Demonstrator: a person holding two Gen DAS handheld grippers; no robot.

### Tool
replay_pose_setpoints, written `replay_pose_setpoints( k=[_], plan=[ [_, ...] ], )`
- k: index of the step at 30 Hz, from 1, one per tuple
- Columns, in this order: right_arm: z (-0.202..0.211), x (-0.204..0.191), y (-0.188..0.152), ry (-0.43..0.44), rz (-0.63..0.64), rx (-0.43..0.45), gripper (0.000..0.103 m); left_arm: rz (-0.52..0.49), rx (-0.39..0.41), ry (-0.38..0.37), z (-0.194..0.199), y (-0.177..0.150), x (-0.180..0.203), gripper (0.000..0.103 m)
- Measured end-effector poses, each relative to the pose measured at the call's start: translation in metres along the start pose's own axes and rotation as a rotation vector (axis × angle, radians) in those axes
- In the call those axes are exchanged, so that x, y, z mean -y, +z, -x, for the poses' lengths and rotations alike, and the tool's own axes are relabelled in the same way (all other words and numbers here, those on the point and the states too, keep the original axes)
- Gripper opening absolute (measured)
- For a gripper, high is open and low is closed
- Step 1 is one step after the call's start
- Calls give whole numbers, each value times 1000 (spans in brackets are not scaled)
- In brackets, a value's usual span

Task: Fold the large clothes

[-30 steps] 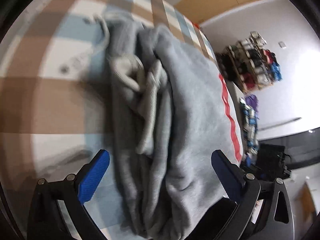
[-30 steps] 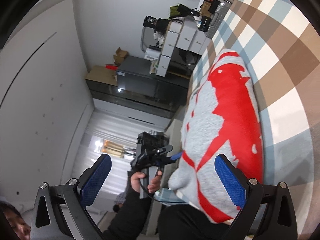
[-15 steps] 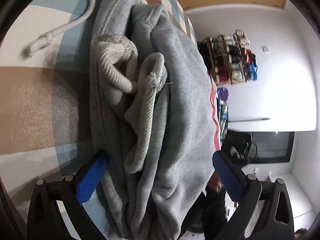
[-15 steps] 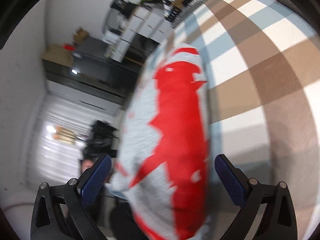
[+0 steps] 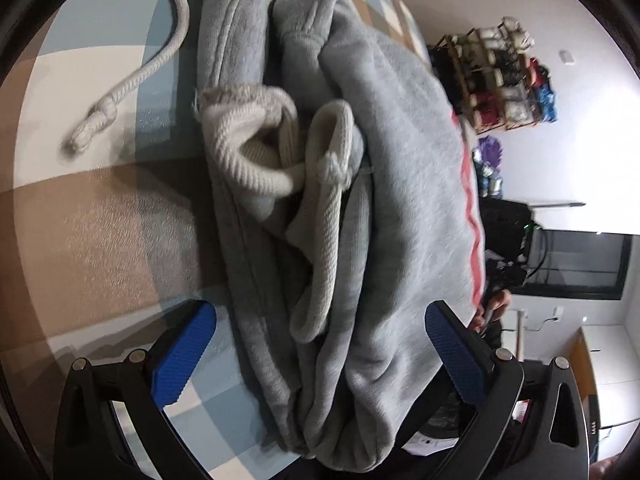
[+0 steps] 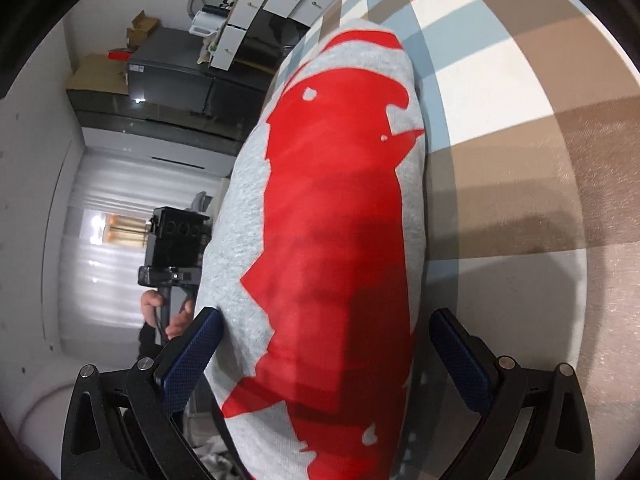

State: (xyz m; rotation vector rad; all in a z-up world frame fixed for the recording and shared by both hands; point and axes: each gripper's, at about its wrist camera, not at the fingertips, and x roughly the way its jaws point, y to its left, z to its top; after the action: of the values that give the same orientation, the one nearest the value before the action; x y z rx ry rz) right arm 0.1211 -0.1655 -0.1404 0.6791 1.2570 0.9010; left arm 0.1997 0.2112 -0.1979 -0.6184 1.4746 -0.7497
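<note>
Lying folded into a thick bundle on the checked surface [image 5: 100, 216]: a grey hoodie [image 5: 392, 184], red print [image 6: 336, 248] facing away from the brown, blue and white squares. Showing at the near end of the bundle in the left wrist view: stacked grey layers, two ribbed cream cuffs [image 5: 248, 148] tucked among them, and a cream drawstring [image 5: 132, 80] trailing off onto the checks beside the pile.

Straddling that end, the left gripper [image 5: 320, 344], jaws spread wide, one blue pad [image 5: 182, 354] down by the checked surface and the other on the printed side; whether either pad is touching cloth, hard to tell.

Straddling the opposite end, the right gripper [image 6: 324, 356], jaws likewise spread wide, the bundle filling the gap between them, the left-hand pad [image 6: 192, 354] touching or just beside the grey edge, the other standing apart from it.

Showing past the hoodie in the right wrist view: a hand [image 6: 160, 312] wrapped around the black handle of the other gripper. Standing against the far wall, a shelf rack [image 5: 504, 76] full of small items.
</note>
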Motion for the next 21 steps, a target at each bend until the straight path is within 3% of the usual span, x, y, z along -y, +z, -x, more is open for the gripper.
replay_pose_setpoints(
  k=[13,21],
  plan=[
    [-1,-3,2,26,31,-100,103,-30,5,-160,-6,2,-7,101],
    [-4,-11,-1,-13,48,-111,101,-111,53,-131,-11,-11,3,101]
  ],
)
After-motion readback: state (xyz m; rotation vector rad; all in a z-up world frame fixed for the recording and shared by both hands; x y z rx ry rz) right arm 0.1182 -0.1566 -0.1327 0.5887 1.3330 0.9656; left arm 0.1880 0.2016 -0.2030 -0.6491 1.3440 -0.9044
